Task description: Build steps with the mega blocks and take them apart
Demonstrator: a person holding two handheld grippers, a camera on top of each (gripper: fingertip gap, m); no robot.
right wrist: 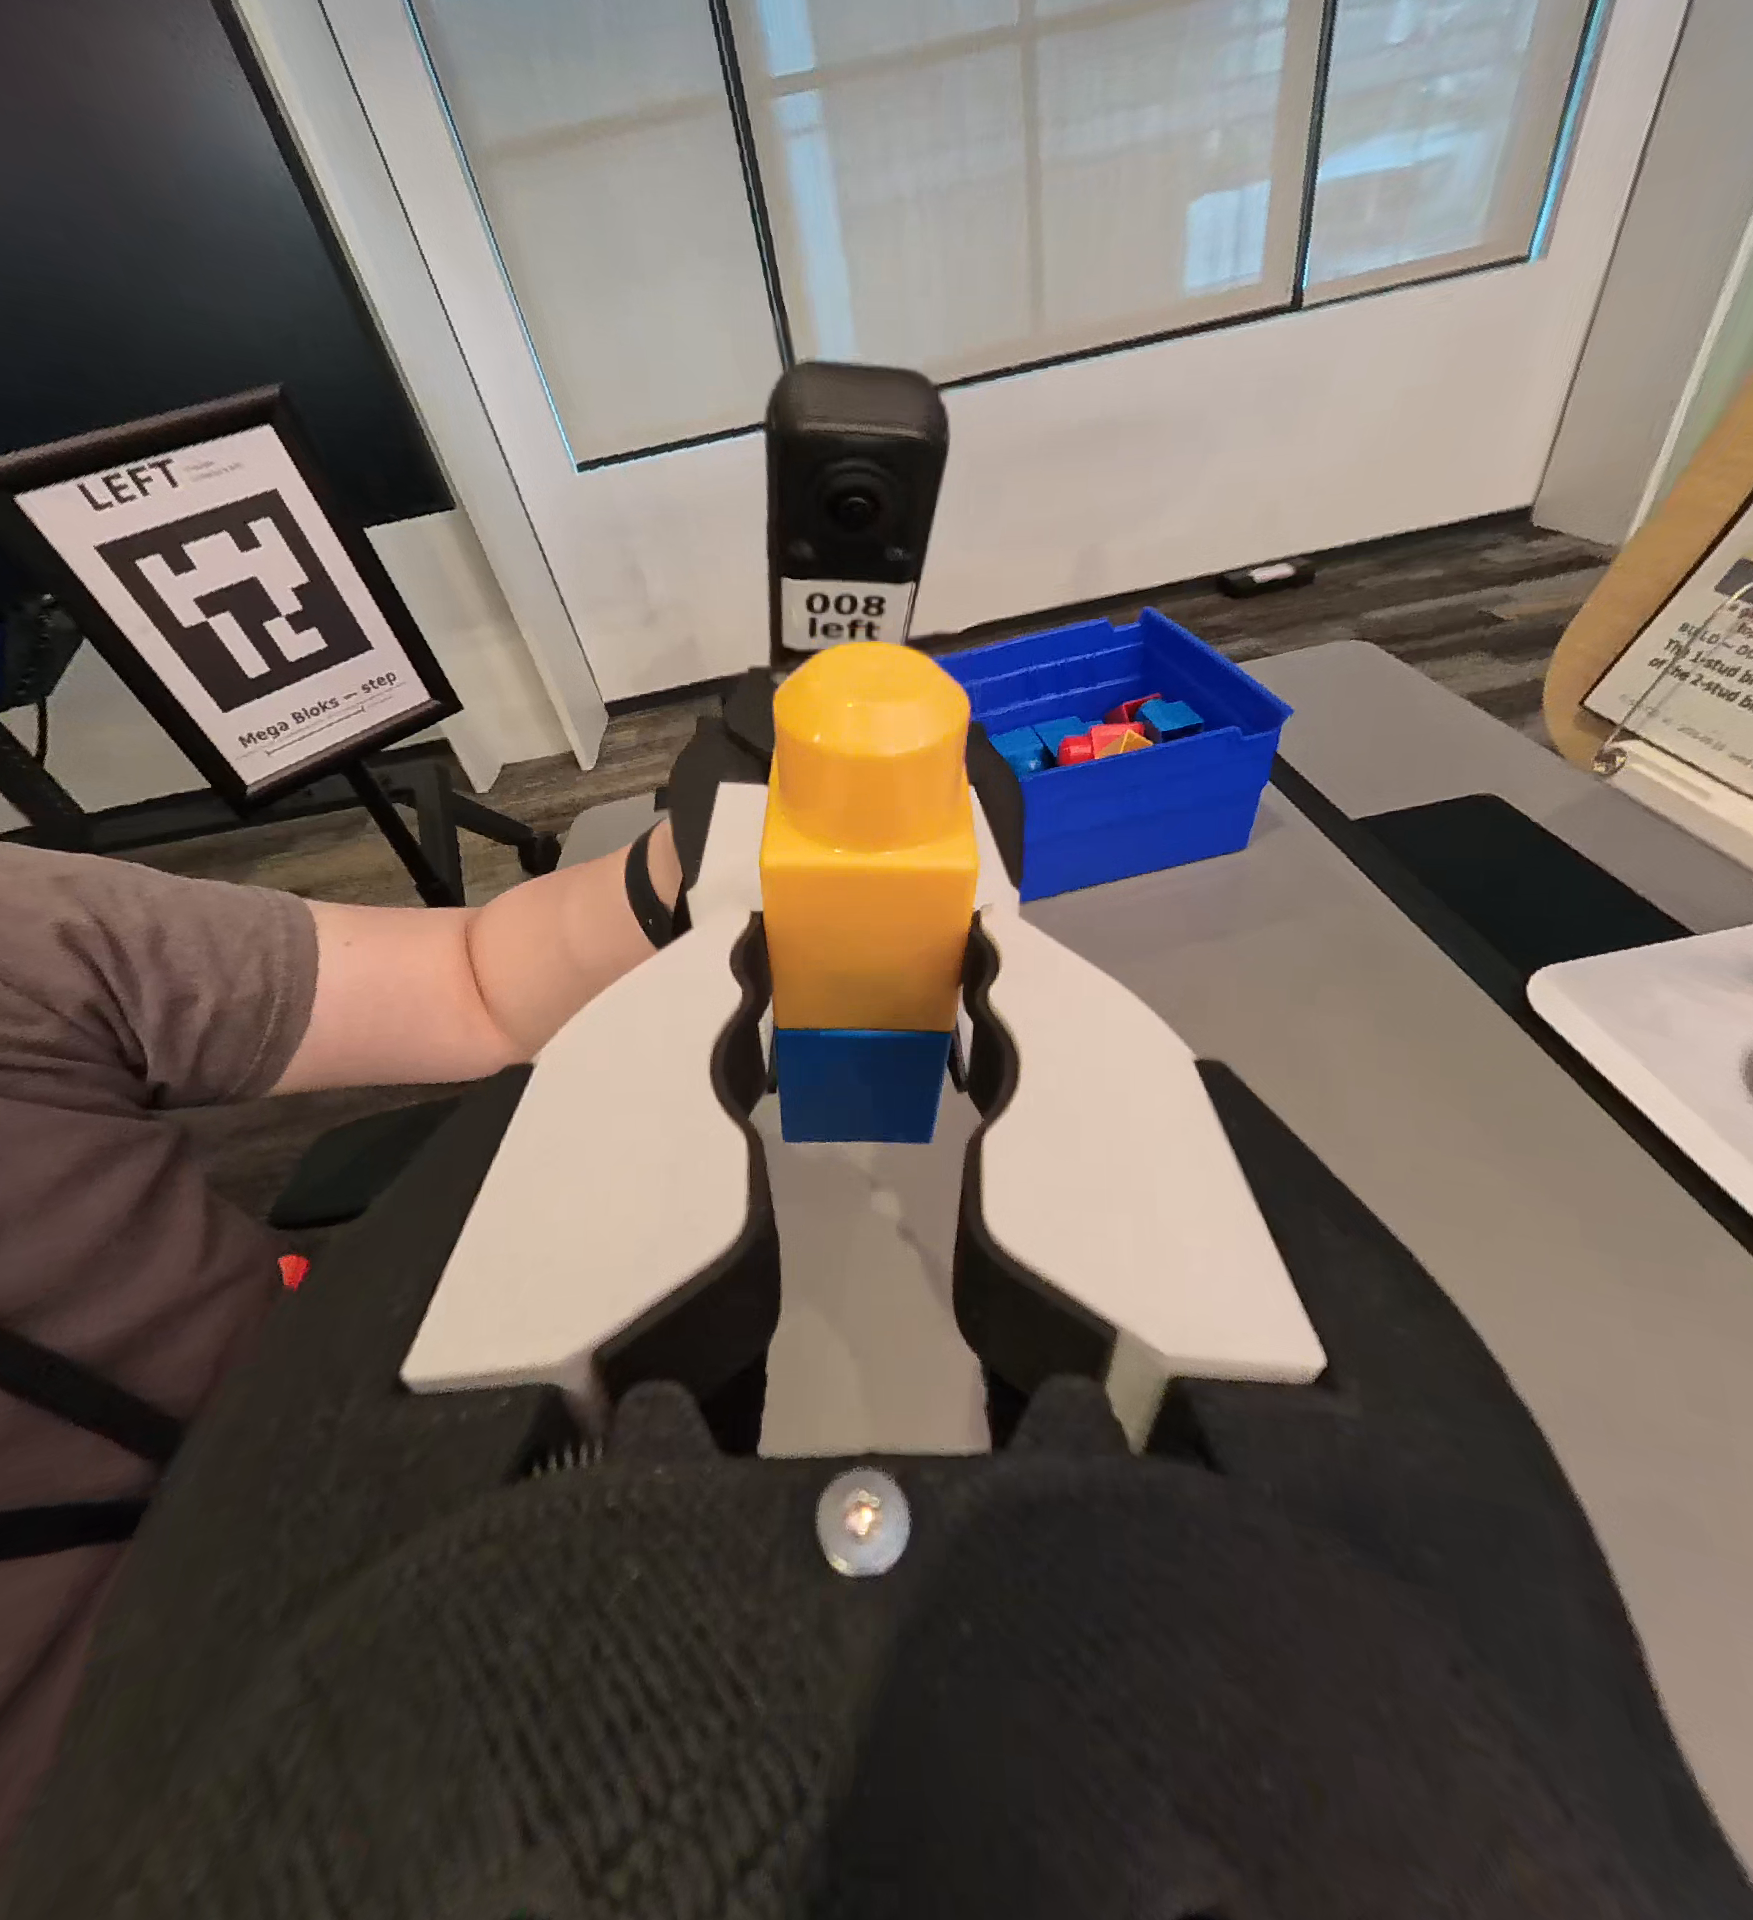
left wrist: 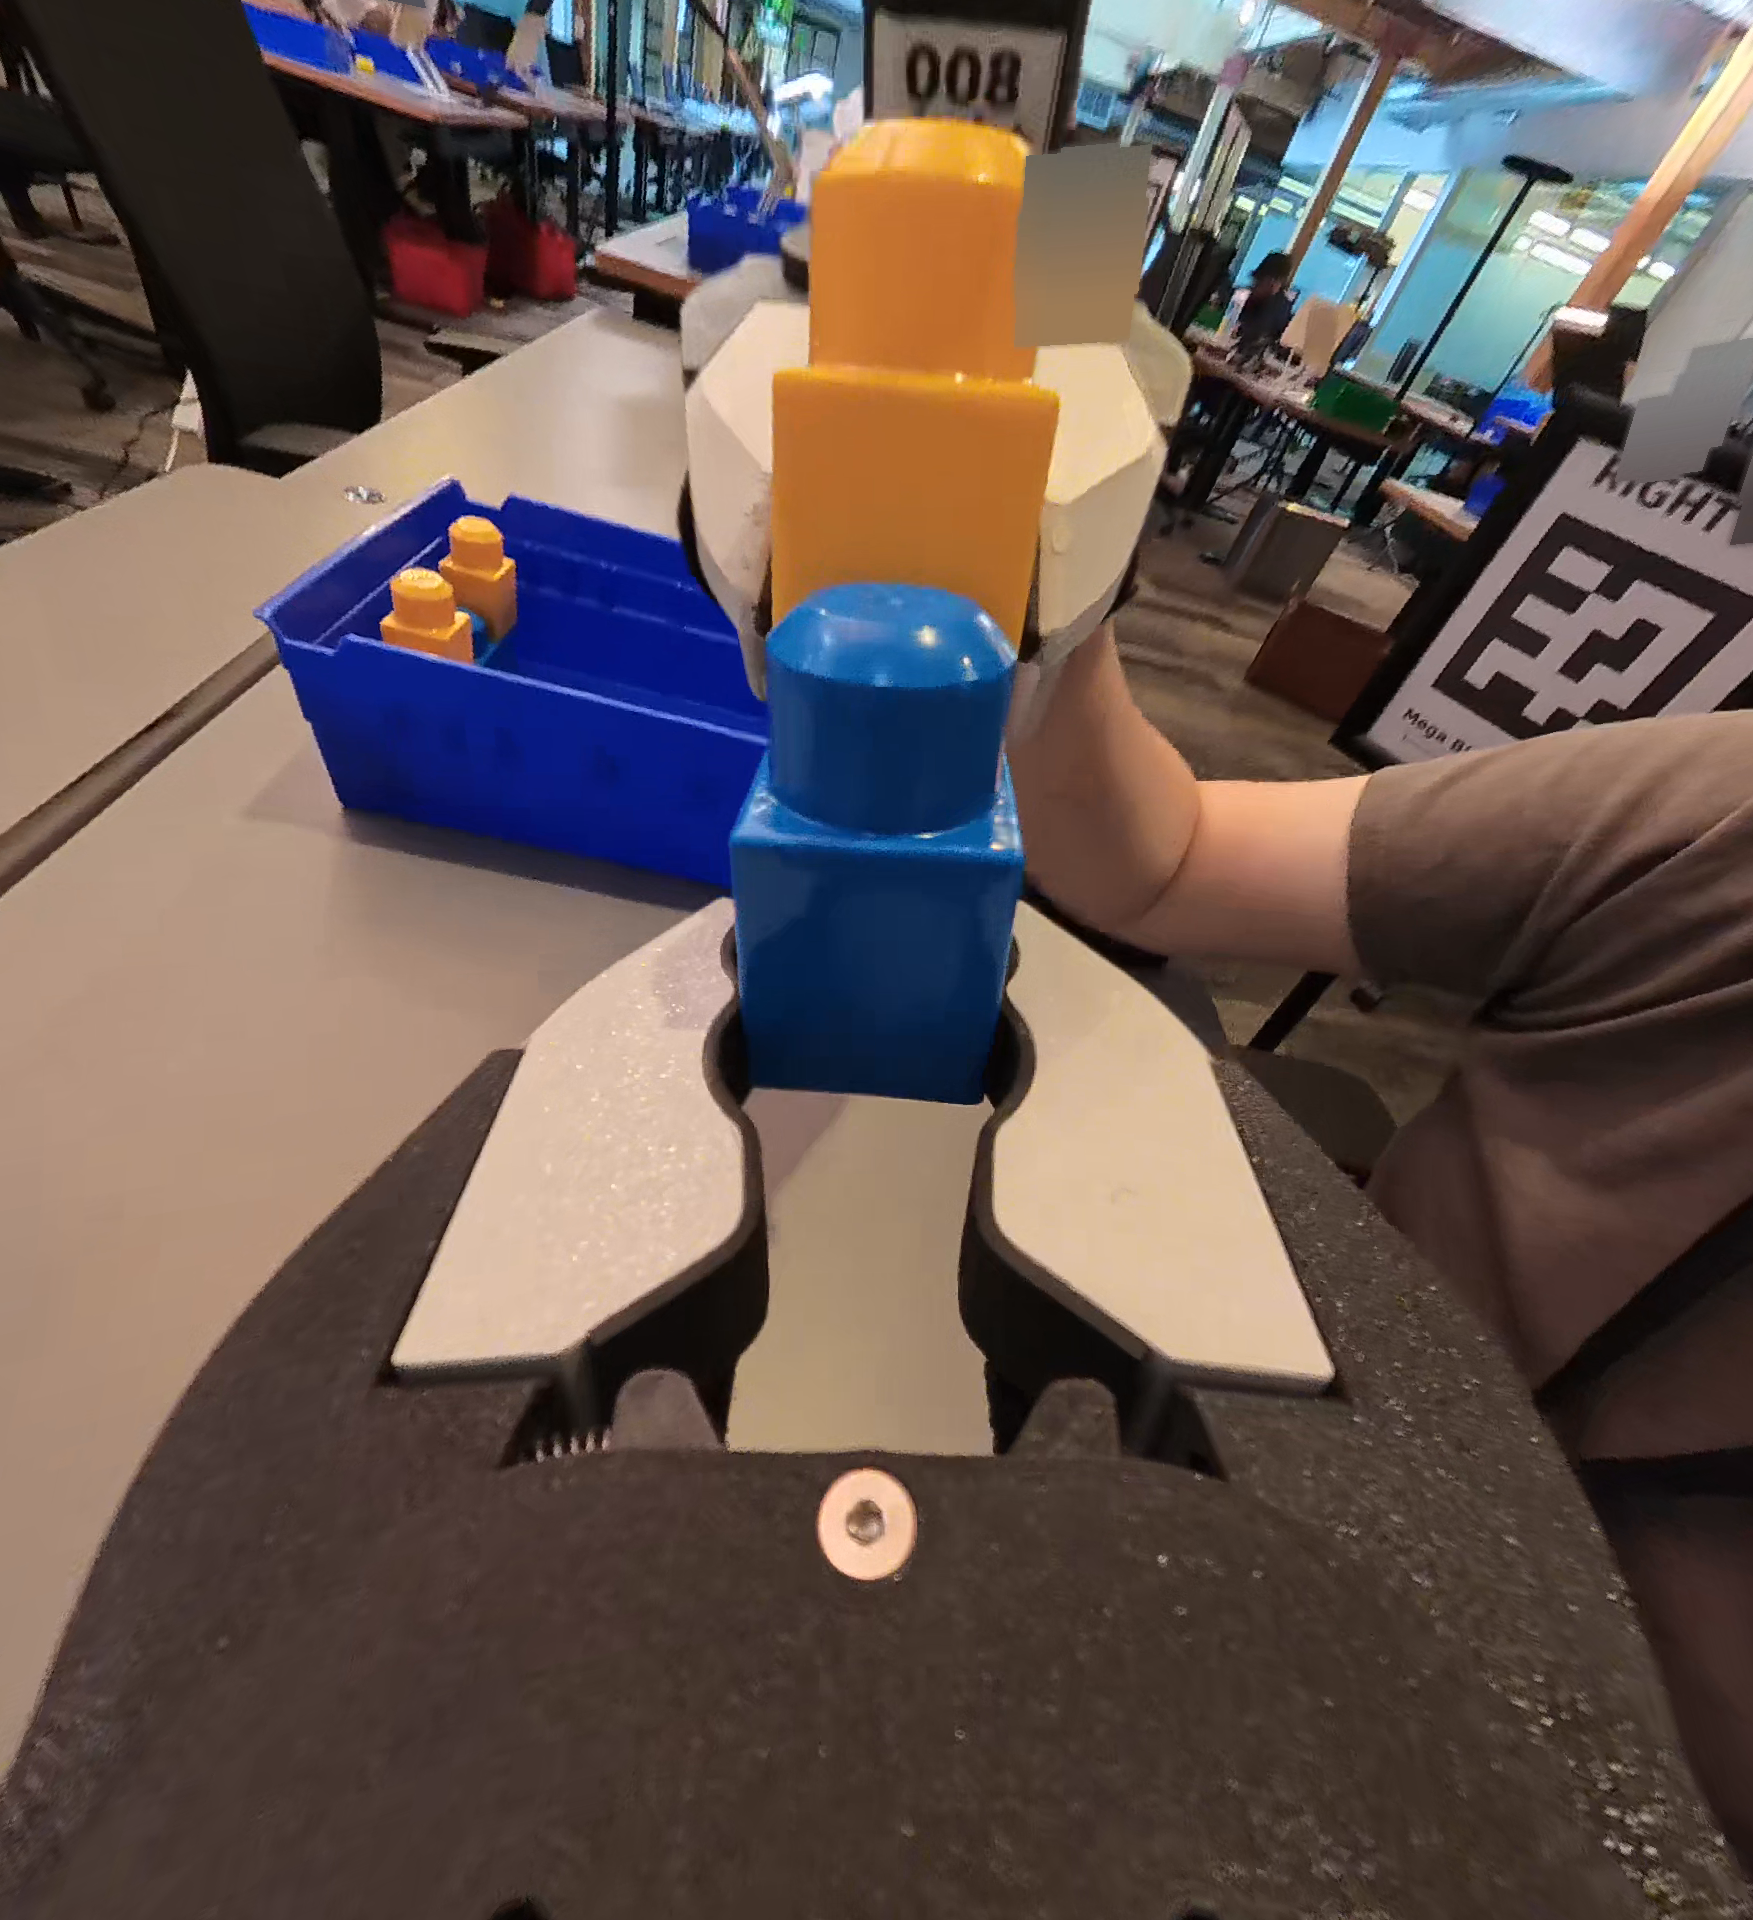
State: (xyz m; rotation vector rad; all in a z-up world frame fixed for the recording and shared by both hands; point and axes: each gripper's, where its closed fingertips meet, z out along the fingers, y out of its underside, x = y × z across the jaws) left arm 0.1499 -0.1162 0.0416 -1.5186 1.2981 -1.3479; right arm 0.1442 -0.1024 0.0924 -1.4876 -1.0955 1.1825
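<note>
We hold two blocks in the air above the grey table (left wrist: 228,1039), face to face. Our left gripper (left wrist: 872,1029) is clamped on the blue block (left wrist: 872,935) at the centre of the left wrist view, and our right gripper (right wrist: 864,997) is clamped on the orange block (right wrist: 864,904) at the centre of the right wrist view. We judge both blocks as light, hollow, stiff plastic with a smooth, rather slippery skin. The flat side walls are the good place to hold, as both grippers do now, and not the round stud, which could slide out of the pads. In the left wrist view the two blocks look one behind the other, and we cannot tell if they touch. In the right wrist view the blue block (right wrist: 856,1081) sits directly under the orange block, apparently joined, but we cannot say if it is pressed fully. Only the left wrist view shows the blue bin (left wrist: 539,727) at middle left with two small orange blocks (left wrist: 451,603) inside. Only the right wrist view shows another bin (right wrist: 1142,810) at upper right with mixed blue and red blocks, and the instruction sheet (right wrist: 1745,644) at the right edge.
</note>
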